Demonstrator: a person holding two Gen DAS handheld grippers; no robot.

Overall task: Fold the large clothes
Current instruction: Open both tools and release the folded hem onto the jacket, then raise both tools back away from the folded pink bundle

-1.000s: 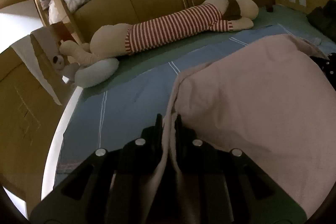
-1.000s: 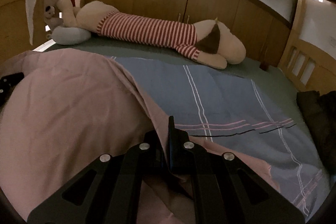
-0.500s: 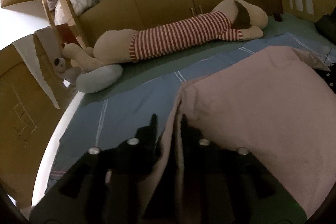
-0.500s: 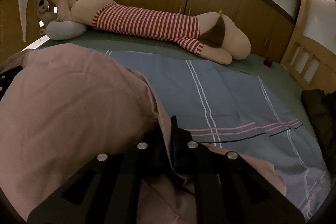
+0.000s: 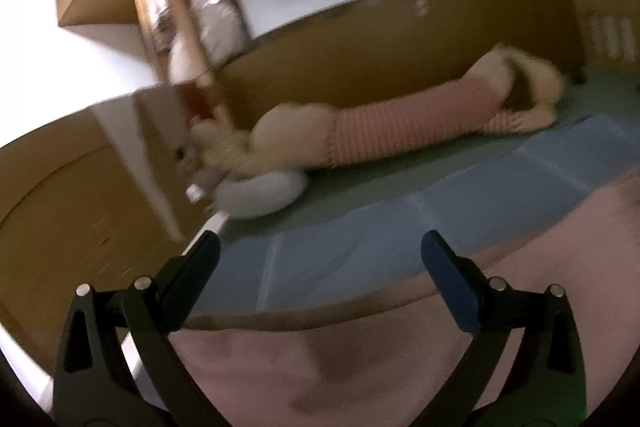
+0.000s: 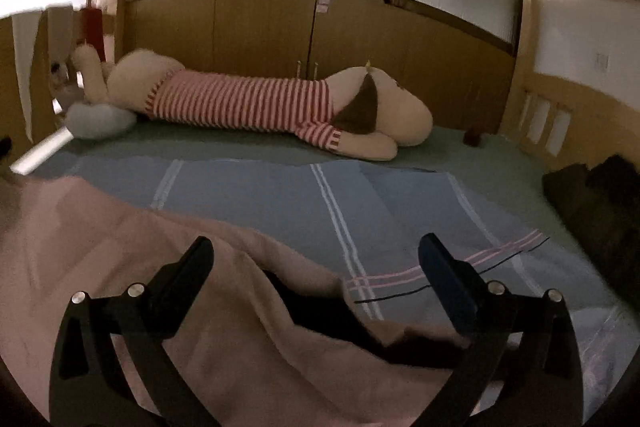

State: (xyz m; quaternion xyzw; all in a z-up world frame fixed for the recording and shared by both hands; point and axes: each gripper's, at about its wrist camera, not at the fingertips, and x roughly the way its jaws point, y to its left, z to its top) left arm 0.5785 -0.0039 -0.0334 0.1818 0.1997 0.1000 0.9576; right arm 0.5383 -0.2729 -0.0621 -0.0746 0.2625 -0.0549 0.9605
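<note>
Left wrist view. Below, the left gripper (image 5: 320, 259) stands with its jaws wide apart and nothing between them, above the near edge of the pink garment (image 5: 400, 359), which fills the lower half of the frame. A rounded fold edge of the garment runs from lower left to the right border, lying on the blue sheet (image 5: 360, 227) that covers the bed (image 5: 400, 183). The frame is motion-blurred. A plush toy (image 5: 400, 123) in a striped top lies along the far side, with a white pillow (image 5: 260, 191) at centre left.

Right wrist view. Likewise, the right gripper (image 6: 316, 259) has its jaws spread and empty. The garment (image 6: 120, 247) occupies the lower left, its edge falling diagonally toward the lower centre, where a dark shadowed gap shows under a raised flap. The sheet (image 6: 400, 219) takes the centre and right; the toy (image 6: 248, 103) lies across the middle; dark clothes (image 6: 600, 199) sit at the right border.

Handling, as a judgement: the garment looks soft, light and limp, with no stiffness; it should drape and sag between two holds and slide easily over the sheet. Corners or the doubled fold edge seem the best places to pinch, one gripper at each end.
</note>
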